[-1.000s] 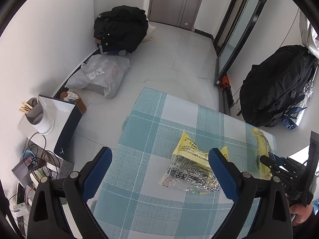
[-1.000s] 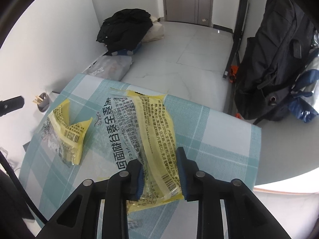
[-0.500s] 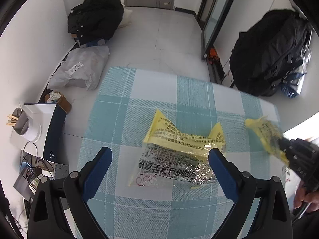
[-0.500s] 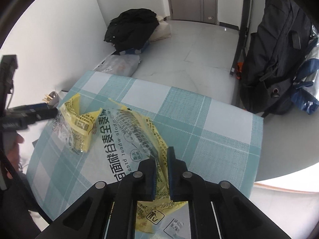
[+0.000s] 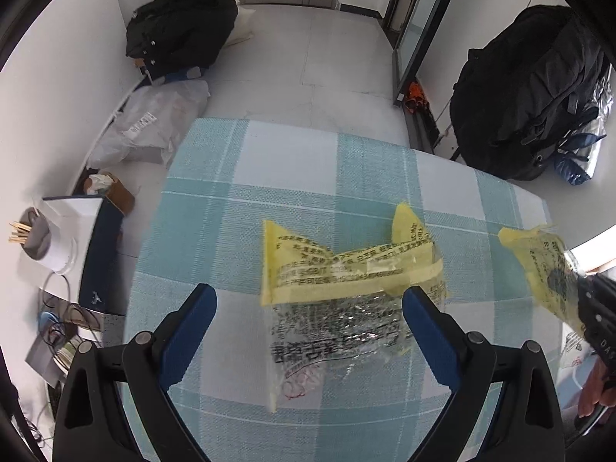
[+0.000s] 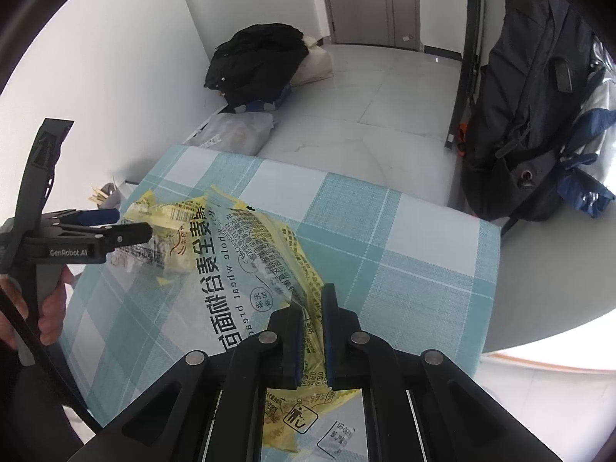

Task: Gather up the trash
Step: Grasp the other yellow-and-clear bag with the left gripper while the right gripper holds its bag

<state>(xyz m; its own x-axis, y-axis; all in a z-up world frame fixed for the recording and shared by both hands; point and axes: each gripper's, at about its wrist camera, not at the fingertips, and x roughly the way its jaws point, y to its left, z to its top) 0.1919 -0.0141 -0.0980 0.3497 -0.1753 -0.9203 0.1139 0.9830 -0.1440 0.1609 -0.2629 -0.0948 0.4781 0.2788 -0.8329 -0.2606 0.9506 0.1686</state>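
Note:
A crumpled yellow and clear wrapper (image 5: pixel 346 288) lies on the teal checked tablecloth (image 5: pixel 238 200). My left gripper (image 5: pixel 308 308) hovers open just above it, one blue pad on either side, not touching. A larger yellow wrapper (image 6: pixel 246 261) with printed text is pinched near its edge by my right gripper (image 6: pixel 312 304), whose pads are shut on it. In the left wrist view that right gripper (image 5: pixel 593 315) shows at the right edge with the larger wrapper (image 5: pixel 539 261) sticking out of it. In the right wrist view, the left gripper (image 6: pixel 123 223) is over the small wrapper (image 6: pixel 169 231).
A black backpack (image 5: pixel 531 88) leans at the right beyond the table. On the floor by the wall lie a black jacket pile (image 5: pixel 181 27) and a grey plastic bag (image 5: pixel 154 123). A white cup with sticks (image 5: pixel 42 242) stands on a low box at the left.
My left gripper came closer and lower over the small wrapper, staying open. My right gripper's jaws closed onto the larger wrapper, which is now lifted and bunched.

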